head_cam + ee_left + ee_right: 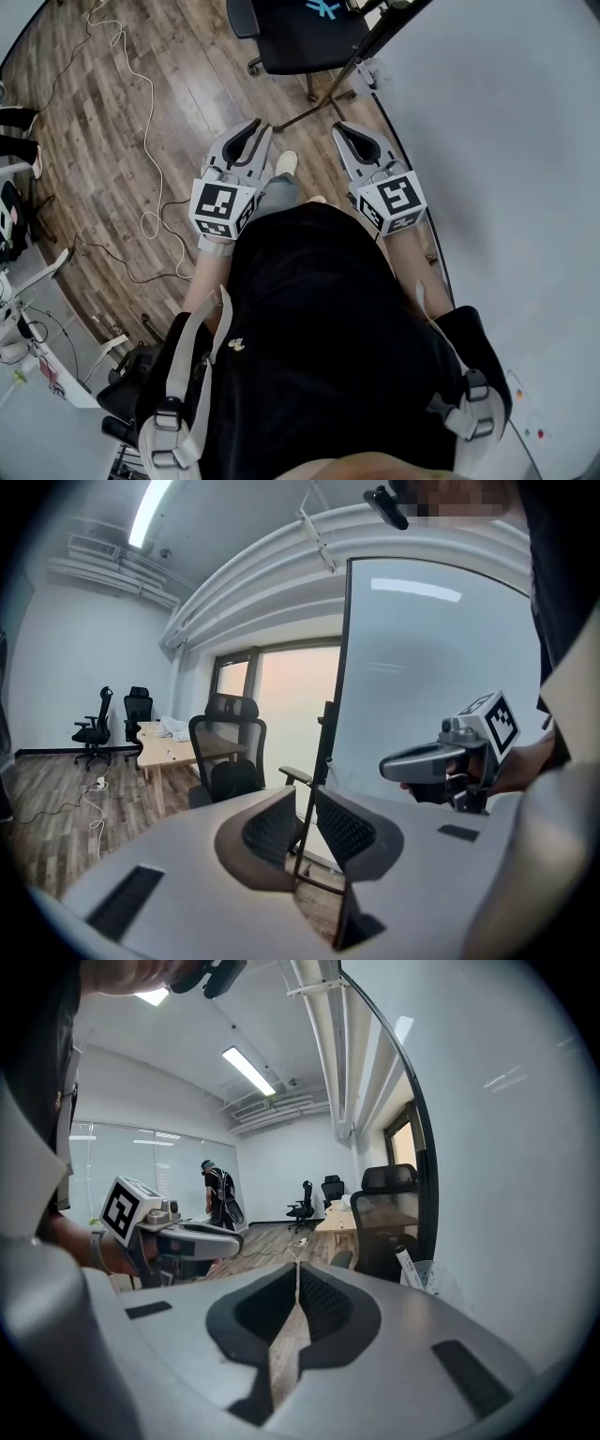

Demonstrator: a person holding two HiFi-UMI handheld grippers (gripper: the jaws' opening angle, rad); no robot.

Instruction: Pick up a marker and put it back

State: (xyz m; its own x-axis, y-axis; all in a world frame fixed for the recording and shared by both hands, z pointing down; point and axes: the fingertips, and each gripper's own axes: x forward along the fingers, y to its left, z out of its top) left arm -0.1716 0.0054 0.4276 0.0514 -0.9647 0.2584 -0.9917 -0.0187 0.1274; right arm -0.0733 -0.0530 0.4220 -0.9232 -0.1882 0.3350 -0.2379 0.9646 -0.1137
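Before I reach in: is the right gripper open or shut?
Shut. The right gripper shows its jaw tips meeting in its own view, with nothing held between them.

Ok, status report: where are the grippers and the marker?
Left gripper open a crack, empty. Right gripper shut, empty. Marker at the whiteboard, untouched. Nothing seen blocking it.

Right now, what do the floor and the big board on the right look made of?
Floor: brown planks with streaky grain and a low sheen; wood or wood-look laminate. Board: smooth white panel with a dark edge and bright reflections on it; probably a glossy whiteboard surface.
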